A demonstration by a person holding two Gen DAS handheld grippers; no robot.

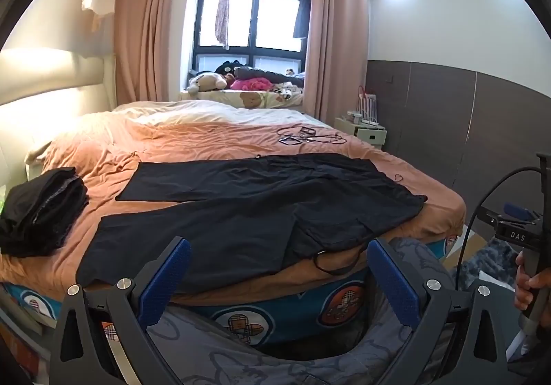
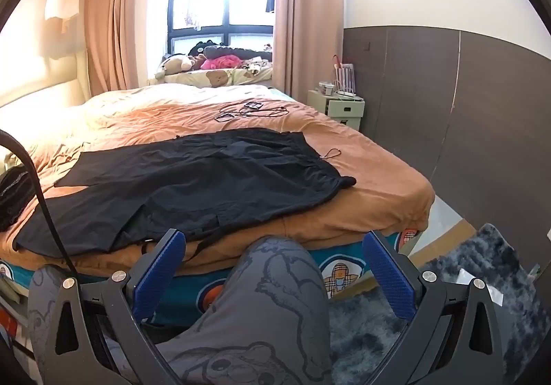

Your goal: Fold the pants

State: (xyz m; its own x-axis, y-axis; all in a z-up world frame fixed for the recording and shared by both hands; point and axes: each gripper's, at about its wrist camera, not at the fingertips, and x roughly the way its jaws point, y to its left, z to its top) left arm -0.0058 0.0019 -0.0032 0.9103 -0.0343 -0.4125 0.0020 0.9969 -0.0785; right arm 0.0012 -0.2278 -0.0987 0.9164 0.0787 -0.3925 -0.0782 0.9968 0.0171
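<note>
Ahead of open tool (image 1: 279, 281), pants (image 1: 255, 209) flat, untouched.

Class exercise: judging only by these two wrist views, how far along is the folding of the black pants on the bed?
Done: the black pants lie spread flat on the bed; a folded dark pile sits at its left edge. In hand: nothing; the left gripper and right gripper are open, short of the cloth. Left: every fold.

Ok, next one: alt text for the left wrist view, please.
Black pants lie spread flat and unfolded across an orange bedsheet, with the open, empty left hand-held gripper short of the bed's near edge. A pile of folded dark clothes sits at the left; a curtained window is behind.
</note>
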